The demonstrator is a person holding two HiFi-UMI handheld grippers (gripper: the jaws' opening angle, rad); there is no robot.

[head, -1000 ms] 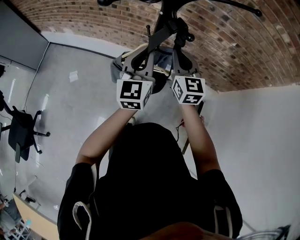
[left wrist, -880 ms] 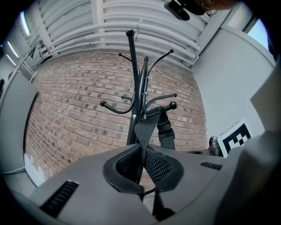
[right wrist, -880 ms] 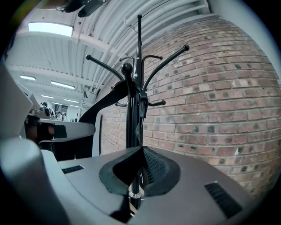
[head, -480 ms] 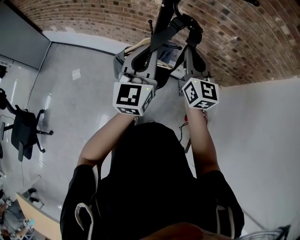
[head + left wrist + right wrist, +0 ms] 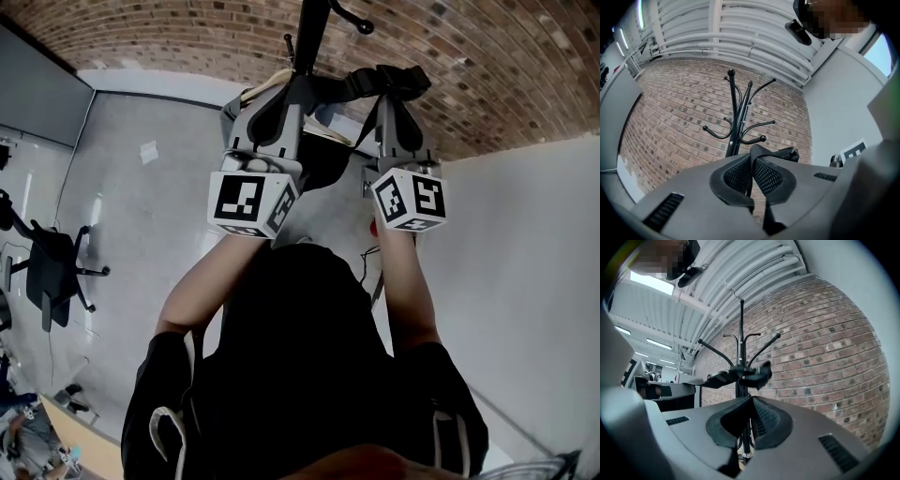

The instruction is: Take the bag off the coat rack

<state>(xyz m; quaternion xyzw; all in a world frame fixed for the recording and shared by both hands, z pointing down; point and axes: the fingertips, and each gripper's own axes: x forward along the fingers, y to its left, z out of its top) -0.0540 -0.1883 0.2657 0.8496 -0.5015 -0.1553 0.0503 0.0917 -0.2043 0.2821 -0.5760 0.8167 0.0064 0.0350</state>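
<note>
- Bag (image 5: 323, 167): hangs by its strap (image 5: 347, 86) below and between the two grippers, close against the pole of the coat rack (image 5: 311, 28). Its body is largely hidden behind the grippers.
- Change noted: over the last second both grippers have risen, and the strap, previously running steeply up to the rack, now lies nearly level between them.
- Left gripper (image 5: 286, 94): jaws closed on the strap (image 5: 752, 157), which is pinched between the ribbed pads.
- Right gripper (image 5: 394, 86): jaws likewise clamped on the strap, which loops up and away leftward (image 5: 740, 375).
- Assessment: the hooks (image 5: 763, 138) seen from the left gripper carry nothing, so the strap appears lifted clear. The bag looks ready to be drawn away from the rack.
- Materials: the strap is flat black webbing and limp. The rack (image 5: 738, 122) is thin black metal tube with curved, ball-tipped arms. The jaw pads are dark and cross-hatched. Behind stands a rough brick wall (image 5: 487, 66).
</note>
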